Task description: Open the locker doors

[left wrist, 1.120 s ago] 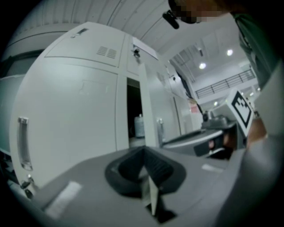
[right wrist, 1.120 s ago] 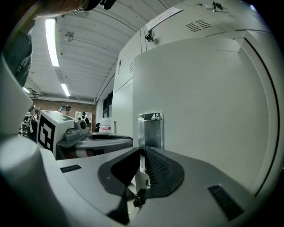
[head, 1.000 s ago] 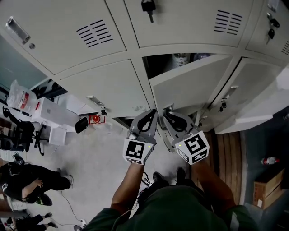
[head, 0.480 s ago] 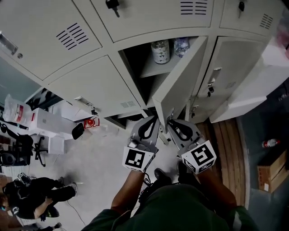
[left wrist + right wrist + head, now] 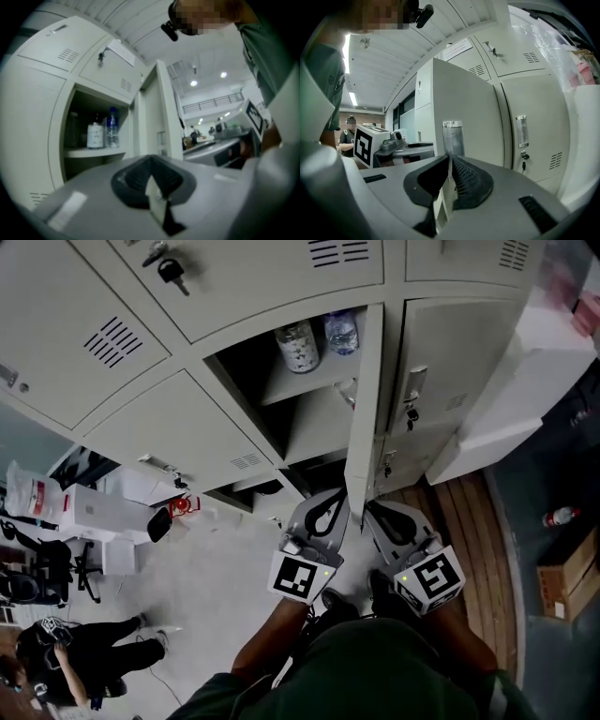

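Observation:
The middle locker door stands swung wide, edge-on to the head view. Its compartment holds two bottles on a shelf. My right gripper is at the door's free lower edge, and in the right gripper view the gripper is shut on the door just below a metal handle plate. My left gripper hangs close beside it, left of the door edge. In the left gripper view the gripper has its jaws together, facing the open compartment and bottles.
Closed lockers with keys surround the open one. A locker with a handle sits right of it, and another door stands open further right. A seated person, a chair and white boxes fill the left floor.
The door has swung from barely ajar to wide open, uncovering the shelf and bottles. Both grippers have drawn back towards the person, the right one keeping its hold on the door edge.

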`<state>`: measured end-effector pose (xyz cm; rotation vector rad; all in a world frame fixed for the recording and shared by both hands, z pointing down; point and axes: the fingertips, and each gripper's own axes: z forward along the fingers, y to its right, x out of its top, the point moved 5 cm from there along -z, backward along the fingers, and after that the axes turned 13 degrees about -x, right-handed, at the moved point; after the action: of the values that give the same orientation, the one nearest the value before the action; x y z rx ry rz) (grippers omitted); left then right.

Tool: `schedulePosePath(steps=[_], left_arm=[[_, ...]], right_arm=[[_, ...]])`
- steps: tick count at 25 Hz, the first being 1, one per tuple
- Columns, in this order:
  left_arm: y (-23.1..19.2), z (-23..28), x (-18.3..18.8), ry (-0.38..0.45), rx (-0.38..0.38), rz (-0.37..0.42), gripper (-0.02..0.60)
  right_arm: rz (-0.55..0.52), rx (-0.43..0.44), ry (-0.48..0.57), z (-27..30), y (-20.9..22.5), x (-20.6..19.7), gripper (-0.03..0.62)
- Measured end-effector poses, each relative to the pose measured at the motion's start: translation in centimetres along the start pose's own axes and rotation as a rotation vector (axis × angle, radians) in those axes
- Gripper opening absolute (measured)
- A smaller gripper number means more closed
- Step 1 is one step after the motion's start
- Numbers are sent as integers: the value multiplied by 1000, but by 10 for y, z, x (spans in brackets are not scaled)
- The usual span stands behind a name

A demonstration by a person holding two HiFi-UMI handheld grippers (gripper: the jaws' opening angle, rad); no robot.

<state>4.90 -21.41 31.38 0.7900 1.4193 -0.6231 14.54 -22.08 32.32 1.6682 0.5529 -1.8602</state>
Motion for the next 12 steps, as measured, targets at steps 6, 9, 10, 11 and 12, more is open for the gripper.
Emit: schedulePosePath(steps=[6,9,10,11,12], left_arm=[[30,29,2,-25,-78,23,-2],[44,43,2,-44,-111,39,-2],[48,48,2,-47,-120,42,-2],[52,52,3,-48,-127,43,-2],[55,57,3,-49,-132,43,-2]], right_arm=[[11,-63,-4,-27,32,-2,15],[15,-80,11,-39,48,3,15],[16,-85,17,-43,53,4,15],[18,-91,21,-46,58,5,15],[21,-98,23,-50,63,4,15]])
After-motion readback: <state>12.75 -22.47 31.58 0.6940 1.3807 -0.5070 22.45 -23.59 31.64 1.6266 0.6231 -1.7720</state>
